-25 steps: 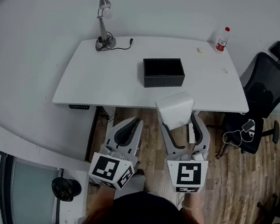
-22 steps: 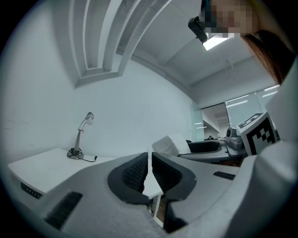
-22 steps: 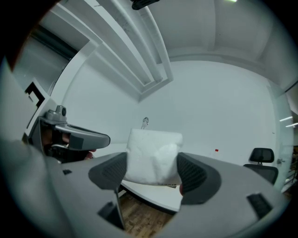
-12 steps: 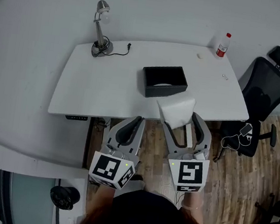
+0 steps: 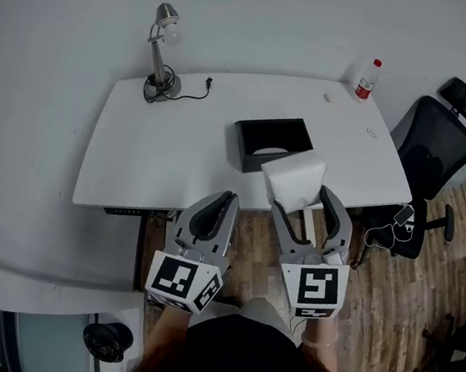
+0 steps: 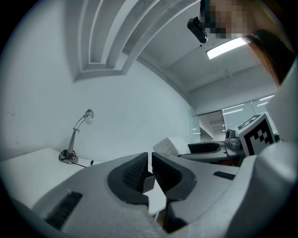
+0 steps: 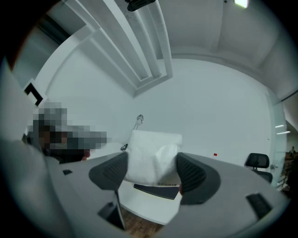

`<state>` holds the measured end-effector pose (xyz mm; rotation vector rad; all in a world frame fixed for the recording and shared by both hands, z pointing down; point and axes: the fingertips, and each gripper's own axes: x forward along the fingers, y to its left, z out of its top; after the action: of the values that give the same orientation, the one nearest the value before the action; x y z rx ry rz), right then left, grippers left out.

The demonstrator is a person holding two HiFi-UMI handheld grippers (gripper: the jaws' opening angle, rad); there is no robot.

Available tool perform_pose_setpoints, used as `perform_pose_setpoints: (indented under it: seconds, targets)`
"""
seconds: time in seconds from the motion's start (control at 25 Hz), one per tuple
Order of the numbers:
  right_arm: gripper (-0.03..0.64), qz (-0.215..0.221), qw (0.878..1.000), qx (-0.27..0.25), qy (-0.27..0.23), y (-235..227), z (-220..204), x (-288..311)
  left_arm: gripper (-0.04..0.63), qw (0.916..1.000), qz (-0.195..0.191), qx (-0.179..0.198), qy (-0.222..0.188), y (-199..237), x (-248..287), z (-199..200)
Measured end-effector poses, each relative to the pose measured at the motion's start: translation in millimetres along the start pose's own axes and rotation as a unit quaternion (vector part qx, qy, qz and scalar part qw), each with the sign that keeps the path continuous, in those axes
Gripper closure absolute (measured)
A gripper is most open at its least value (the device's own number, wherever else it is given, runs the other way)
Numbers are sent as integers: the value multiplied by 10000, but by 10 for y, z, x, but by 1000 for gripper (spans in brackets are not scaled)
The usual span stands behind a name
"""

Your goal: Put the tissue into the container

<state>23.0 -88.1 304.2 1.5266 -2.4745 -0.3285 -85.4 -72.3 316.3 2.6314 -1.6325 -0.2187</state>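
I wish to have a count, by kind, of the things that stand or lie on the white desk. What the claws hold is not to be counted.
Desk lamp: 1
Black container: 1
Bottle with red cap: 1
Small white bits, too small to identify: 2
Total: 5

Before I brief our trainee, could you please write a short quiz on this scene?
1. True or false: the left gripper is shut and empty.
2. What does the right gripper clamp? A) a red-capped plastic bottle B) a soft white tissue pack C) a silver desk lamp
3. Short answer: is the tissue pack already inside the open black rectangular container on the white desk?
Key: 1 true; 2 B; 3 no.
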Motion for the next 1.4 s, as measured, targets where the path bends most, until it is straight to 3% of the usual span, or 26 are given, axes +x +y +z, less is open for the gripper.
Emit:
perform_pose_setpoints:
  seconds: [0.6, 1.4]
  targets:
    - [268, -28, 10000, -43, 47, 33, 37, 236, 551, 9998, -183, -61, 50, 129, 158, -42]
    - [273, 61, 9999, -33, 124, -256, -37, 902, 551, 9997, -236, 30, 92, 455, 819, -40]
